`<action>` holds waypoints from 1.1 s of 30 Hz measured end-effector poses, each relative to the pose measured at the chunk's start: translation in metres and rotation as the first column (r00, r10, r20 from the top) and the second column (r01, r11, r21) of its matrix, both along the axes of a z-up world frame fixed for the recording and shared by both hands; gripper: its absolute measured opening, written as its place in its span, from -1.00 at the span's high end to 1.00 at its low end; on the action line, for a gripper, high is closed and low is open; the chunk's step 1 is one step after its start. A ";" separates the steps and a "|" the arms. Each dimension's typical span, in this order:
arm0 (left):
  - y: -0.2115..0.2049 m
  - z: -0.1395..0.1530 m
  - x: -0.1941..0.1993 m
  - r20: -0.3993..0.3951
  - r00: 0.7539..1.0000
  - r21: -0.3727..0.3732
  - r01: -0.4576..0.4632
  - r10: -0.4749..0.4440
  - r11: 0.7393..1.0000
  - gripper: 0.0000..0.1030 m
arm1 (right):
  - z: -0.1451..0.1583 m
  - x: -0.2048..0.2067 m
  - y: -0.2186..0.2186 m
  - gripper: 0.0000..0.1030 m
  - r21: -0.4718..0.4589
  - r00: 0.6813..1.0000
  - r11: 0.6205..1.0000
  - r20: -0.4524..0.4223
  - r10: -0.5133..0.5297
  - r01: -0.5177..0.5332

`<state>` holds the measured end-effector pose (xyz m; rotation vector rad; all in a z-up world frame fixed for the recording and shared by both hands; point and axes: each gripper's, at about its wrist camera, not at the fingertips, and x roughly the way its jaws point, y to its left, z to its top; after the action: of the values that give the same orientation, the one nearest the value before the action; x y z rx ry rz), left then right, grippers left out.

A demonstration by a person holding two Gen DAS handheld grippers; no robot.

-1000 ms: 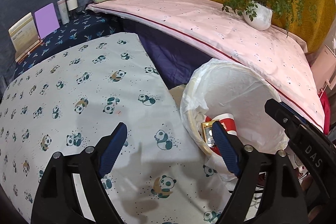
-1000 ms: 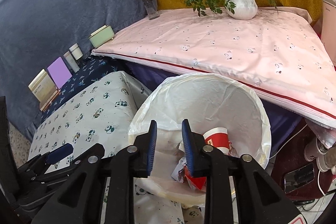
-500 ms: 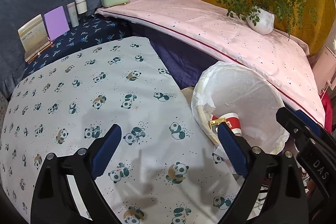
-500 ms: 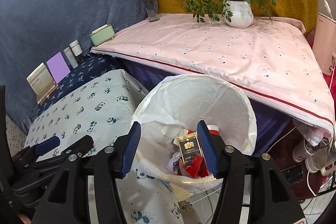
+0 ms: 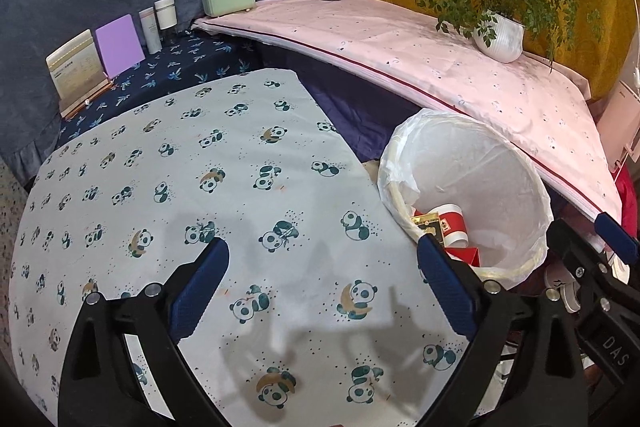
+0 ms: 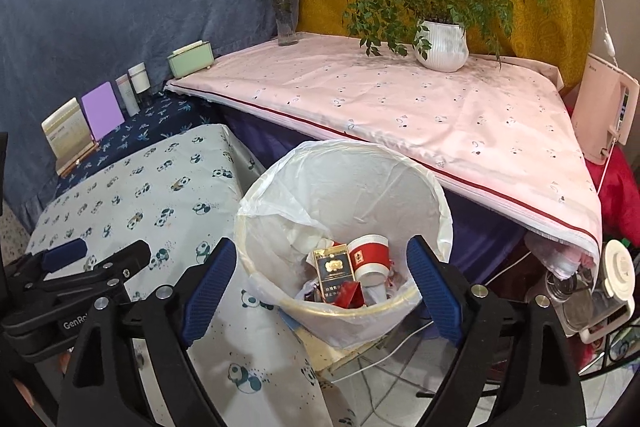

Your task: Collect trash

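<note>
A bin with a white liner (image 6: pixel 344 187) stands beside the panda-print table (image 6: pixel 132 195). In it lie a red and white paper cup (image 6: pixel 370 257), a dark pack with gold print (image 6: pixel 334 273), a red wrapper (image 6: pixel 346 295) and crumpled tissue (image 6: pixel 312 239). My right gripper (image 6: pixel 322 255) hovers above the bin's near rim, its jaws opening with nothing gripped. My left gripper (image 5: pixel 320 259) stands open over the panda cloth (image 5: pixel 200 167), nothing between its fingers. The left wrist view has the bin (image 5: pixel 480 163) at right, with the cup (image 5: pixel 452 223) inside.
A pink-clothed table (image 6: pixel 400 107) behind the bin carries a potted plant (image 6: pixel 440 43) and a flower vase (image 6: pixel 286 23). A green box (image 6: pixel 190 59), bottles (image 6: pixel 134 83) and cards (image 6: pixel 102 111) line the dark blue cloth. A pink appliance (image 6: pixel 604 111) and cables stand at right.
My right jaws have gone from nearly shut to wide, and the dark pack now lies in the bin. Both grippers have drawn back, so more of the table shows.
</note>
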<state>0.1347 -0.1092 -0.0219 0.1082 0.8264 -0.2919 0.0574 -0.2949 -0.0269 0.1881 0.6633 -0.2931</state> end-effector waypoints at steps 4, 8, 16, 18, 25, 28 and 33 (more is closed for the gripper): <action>0.005 -0.003 -0.005 -0.003 1.000 0.005 -0.003 0.003 1.000 -0.76 | -0.002 -0.004 0.003 -0.63 -0.013 1.000 1.000 -0.016 -0.006 0.005; 0.008 -0.006 -0.009 -0.007 1.000 0.011 -0.008 0.008 1.000 -0.76 | -0.004 -0.008 0.005 -0.75 -0.029 1.000 1.000 -0.025 -0.009 0.008; 0.009 -0.015 -0.016 -0.008 1.000 0.039 -0.006 0.006 0.999 -0.76 | -0.013 -0.012 0.007 -0.75 -0.030 0.999 0.999 -0.040 -0.014 0.012; 0.009 -0.017 -0.017 -0.009 1.000 0.039 -0.009 0.009 0.999 -0.76 | -0.016 -0.012 0.009 -0.75 -0.029 0.999 1.000 -0.049 -0.003 0.001; 0.009 -0.020 -0.023 -0.007 1.000 0.029 -0.023 0.024 0.999 -0.76 | -0.022 -0.020 0.013 -0.76 -0.043 0.999 0.999 -0.045 -0.005 0.003; 0.009 -0.021 -0.024 0.001 0.999 0.033 -0.032 0.032 0.999 -0.76 | -0.022 -0.022 0.012 -0.76 -0.034 0.999 0.999 -0.042 -0.007 0.006; 0.010 -0.022 -0.024 -0.001 0.999 0.033 -0.039 0.039 0.999 -0.76 | -0.024 -0.023 0.012 -0.76 -0.037 0.999 0.999 -0.044 -0.019 0.017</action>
<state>0.1107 -0.0994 -0.0437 0.1225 0.8345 -0.2421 0.0348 -0.2827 -0.0505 0.1525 0.6998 -0.3271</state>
